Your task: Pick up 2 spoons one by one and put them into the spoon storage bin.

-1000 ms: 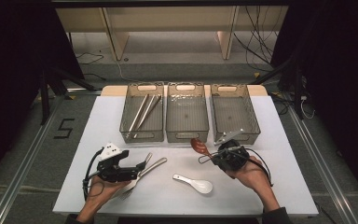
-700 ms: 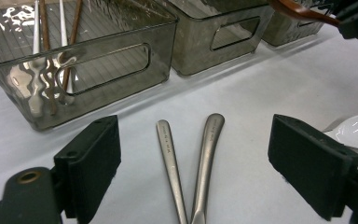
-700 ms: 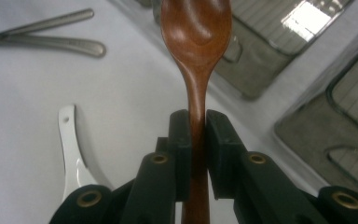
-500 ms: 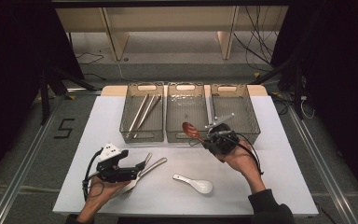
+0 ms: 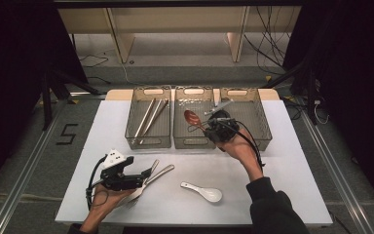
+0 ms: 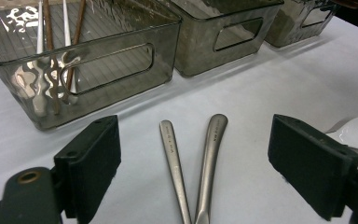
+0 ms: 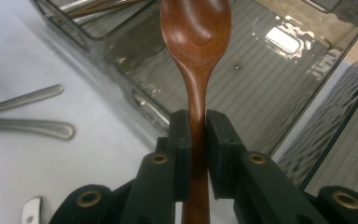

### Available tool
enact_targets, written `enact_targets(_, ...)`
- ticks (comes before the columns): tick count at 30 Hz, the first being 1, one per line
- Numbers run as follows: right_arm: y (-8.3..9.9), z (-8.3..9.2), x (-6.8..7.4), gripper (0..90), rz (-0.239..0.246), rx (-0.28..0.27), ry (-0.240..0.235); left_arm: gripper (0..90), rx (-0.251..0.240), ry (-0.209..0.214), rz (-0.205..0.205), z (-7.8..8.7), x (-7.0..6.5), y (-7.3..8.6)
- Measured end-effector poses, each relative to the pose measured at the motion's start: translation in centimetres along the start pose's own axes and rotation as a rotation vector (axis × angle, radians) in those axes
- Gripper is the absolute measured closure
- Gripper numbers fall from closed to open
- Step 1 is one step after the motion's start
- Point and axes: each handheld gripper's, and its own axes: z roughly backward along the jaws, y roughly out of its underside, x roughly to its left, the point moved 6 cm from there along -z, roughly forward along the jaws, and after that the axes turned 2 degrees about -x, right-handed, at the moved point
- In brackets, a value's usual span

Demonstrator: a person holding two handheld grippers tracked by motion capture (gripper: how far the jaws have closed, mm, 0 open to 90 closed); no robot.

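Right tool (image 5: 209, 127) carried wooden spoon (image 5: 193, 118) over middle bin (image 5: 193, 141).

Left bin (image 5: 148, 124), at the table's (image 5: 292, 161) far edge: chopsticks (image 5: 151, 117) lying lengthwise inside. Right bin (image 5: 251, 117) sits toward the far right corner. White ceramic spoon (image 5: 203, 191) lies near the near edge, about mid-table. Two metal utensils (image 6: 193, 163) lie side by side toward the near left, handles slightly splayed.
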Motion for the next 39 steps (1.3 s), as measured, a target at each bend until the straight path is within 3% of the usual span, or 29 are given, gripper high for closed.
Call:
enact_targets(7, -1.6, -1.6, -0.9, 81.6, 0.01, 0.032, 0.027, 16.6, -0.004, -0.004, -0.001, 0.0, 0.1, 0.0)
enact_targets(11, -2.5, -2.4, -1.2, 81.6, -0.015, 0.038, 0.032, 16.6, -0.005, -0.005, -0.002, 0.0, 0.1, 0.0)
enact_targets(23, -4.7, -4.4, -2.2, 81.6, -0.027, 0.053, 0.056, 16.7, -0.011, -0.007, 0.005, 0.1, 0.1, -0.1)
enact_targets(39, -4.8, -6.8, -3.1, 80.7, -0.049, 0.086, 0.071, 16.6, -0.016, -0.007, 0.01, 0.1, 0.2, -0.1)
